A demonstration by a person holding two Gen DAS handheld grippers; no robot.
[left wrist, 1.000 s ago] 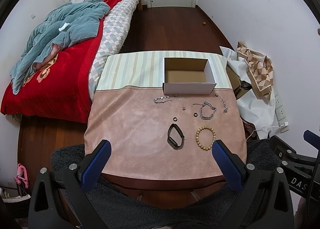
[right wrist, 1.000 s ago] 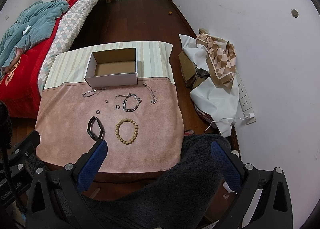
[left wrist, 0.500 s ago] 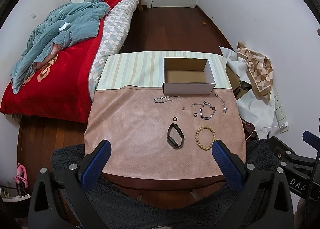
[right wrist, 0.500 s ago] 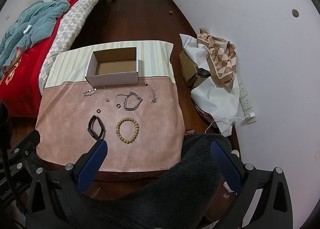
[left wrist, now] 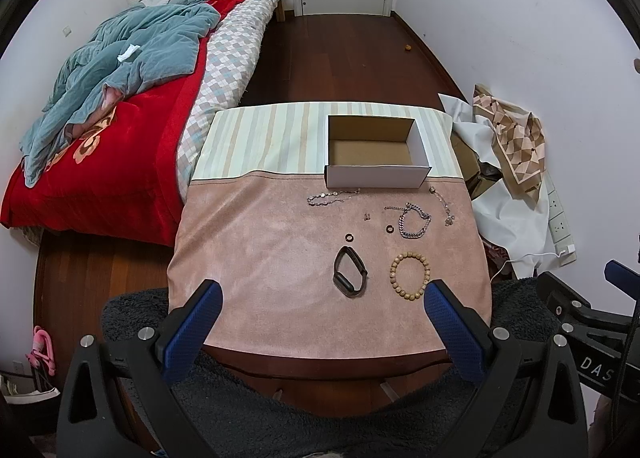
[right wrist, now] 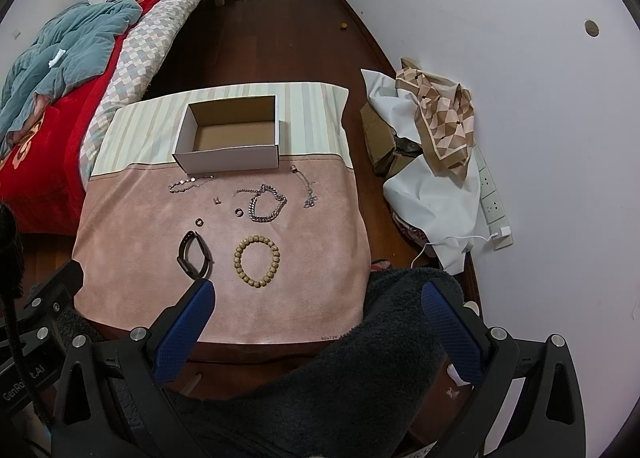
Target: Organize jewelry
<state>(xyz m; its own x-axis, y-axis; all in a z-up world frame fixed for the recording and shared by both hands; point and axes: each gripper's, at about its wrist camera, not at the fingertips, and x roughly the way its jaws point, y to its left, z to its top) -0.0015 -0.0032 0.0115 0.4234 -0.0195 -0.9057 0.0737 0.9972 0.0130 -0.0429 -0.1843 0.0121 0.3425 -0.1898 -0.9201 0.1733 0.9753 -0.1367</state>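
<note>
Nothing had been picked up yet. The left gripper (left wrist: 320, 300) and right gripper (right wrist: 318, 298) hung with jaws wide apart, holding nothing, well short of the open white cardboard box (left wrist: 376, 175). In front of that box lay the wooden bead bracelet (left wrist: 411, 275), black wristband (left wrist: 350, 271) and silver chain bracelet (left wrist: 416, 222). The next move probably called for descending and closing on one piece.

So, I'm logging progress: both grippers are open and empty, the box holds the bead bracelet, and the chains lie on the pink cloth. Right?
Not quite. The box is empty; the bead bracelet lies on the pink cloth beside the black band, as the right wrist view shows. The left gripper and right gripper are open and empty, and the chains lie on the cloth.
</note>
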